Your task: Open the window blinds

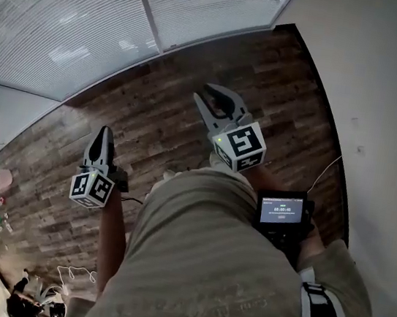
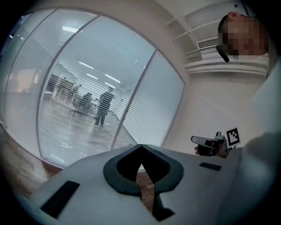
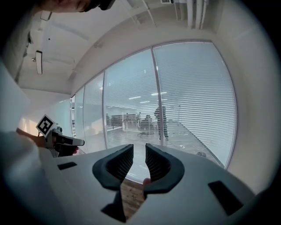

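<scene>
The window blinds [image 1: 72, 17] hang lowered over a glass wall with white upright frames, and their horizontal slats let an office and people behind the glass show through. They fill the left gripper view [image 2: 88, 88] and the right gripper view [image 3: 193, 101]. My left gripper [image 1: 104, 135] is held out over the wood floor, short of the window, with its fingertips touching and nothing in it [image 2: 141, 149]. My right gripper [image 1: 213, 97] is further forward, and its jaws [image 3: 139, 149] stand a little apart, empty. No cord or wand shows.
A white wall [image 1: 383, 108] runs along the right. On the wood floor [image 1: 197, 65] at the left lie a pink bowl [image 1: 1, 178], small items [image 1: 1, 220] and white cables [image 1: 78, 274]. A small screen device [image 1: 281, 211] sits at the person's right forearm.
</scene>
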`<action>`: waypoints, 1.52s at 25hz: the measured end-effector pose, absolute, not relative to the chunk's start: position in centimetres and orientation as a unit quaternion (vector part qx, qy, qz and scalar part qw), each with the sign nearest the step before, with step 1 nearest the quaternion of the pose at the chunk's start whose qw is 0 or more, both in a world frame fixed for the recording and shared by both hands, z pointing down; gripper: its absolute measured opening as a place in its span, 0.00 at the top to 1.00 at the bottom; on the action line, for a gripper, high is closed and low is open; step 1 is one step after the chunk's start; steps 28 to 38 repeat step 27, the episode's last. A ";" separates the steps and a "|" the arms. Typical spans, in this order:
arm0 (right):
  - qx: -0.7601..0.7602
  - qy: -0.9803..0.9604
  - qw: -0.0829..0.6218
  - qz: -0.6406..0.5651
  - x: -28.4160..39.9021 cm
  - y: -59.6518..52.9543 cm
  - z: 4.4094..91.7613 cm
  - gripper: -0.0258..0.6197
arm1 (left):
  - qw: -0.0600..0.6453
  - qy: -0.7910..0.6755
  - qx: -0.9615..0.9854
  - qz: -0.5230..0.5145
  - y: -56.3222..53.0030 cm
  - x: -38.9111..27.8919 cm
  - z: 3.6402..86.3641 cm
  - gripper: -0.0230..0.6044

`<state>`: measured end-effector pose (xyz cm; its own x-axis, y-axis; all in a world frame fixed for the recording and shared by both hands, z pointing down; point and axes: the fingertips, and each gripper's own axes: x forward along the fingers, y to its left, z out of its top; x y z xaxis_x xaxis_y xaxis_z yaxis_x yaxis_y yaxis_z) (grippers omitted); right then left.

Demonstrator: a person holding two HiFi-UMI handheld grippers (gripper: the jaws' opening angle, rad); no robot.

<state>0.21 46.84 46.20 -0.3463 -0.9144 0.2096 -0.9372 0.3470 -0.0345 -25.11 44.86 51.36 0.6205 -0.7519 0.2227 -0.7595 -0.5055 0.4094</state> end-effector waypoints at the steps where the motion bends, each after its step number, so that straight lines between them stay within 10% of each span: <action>1: 0.563 -0.819 0.080 0.075 0.2 46.8 46.4 0.83 | 0.240 -0.435 0.868 0.009 44.8 -25.1 51.5 0.94; 38: 0.568 -0.802 0.129 0.134 2.4 49.1 49.2 0.89 | 0.283 -0.360 0.887 0.052 47.0 -19.3 52.0 0.94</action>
